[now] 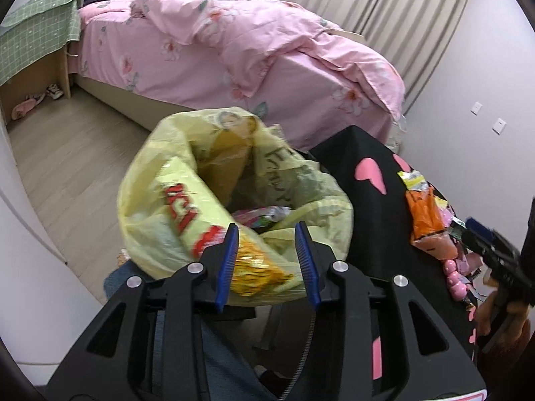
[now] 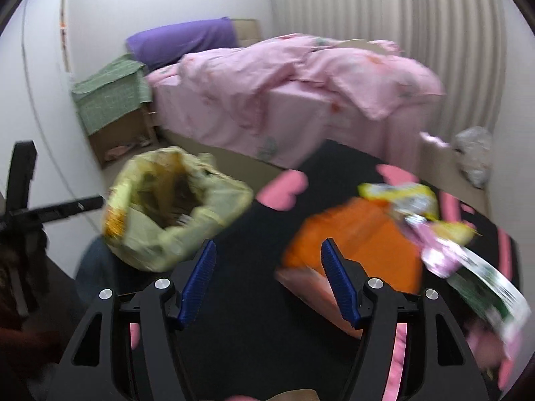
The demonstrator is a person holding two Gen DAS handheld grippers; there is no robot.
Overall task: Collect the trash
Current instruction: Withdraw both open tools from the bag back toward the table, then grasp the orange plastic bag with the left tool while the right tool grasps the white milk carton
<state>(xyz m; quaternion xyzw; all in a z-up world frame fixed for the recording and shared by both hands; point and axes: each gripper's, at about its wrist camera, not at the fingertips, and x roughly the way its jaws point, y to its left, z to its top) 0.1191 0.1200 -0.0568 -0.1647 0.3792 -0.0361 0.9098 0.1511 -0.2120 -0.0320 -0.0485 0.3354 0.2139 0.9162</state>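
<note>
A yellow plastic trash bag hangs open beside the black table; wrappers lie inside it. My left gripper is open just above the bag's near rim, with a yellow snack wrapper lying between its fingers, not pinched. The bag also shows in the right wrist view. My right gripper is open and empty above the black table. To its right lies a pile of trash: an orange packet, a yellow wrapper and pink wrappers. The pile shows in the left wrist view, with the right gripper beside it.
A bed with a pink floral duvet stands behind the bag and table. A cardboard box under a green cloth sits at the bed's head. A crumpled clear bag lies by the curtain. Wood floor lies left of the bag.
</note>
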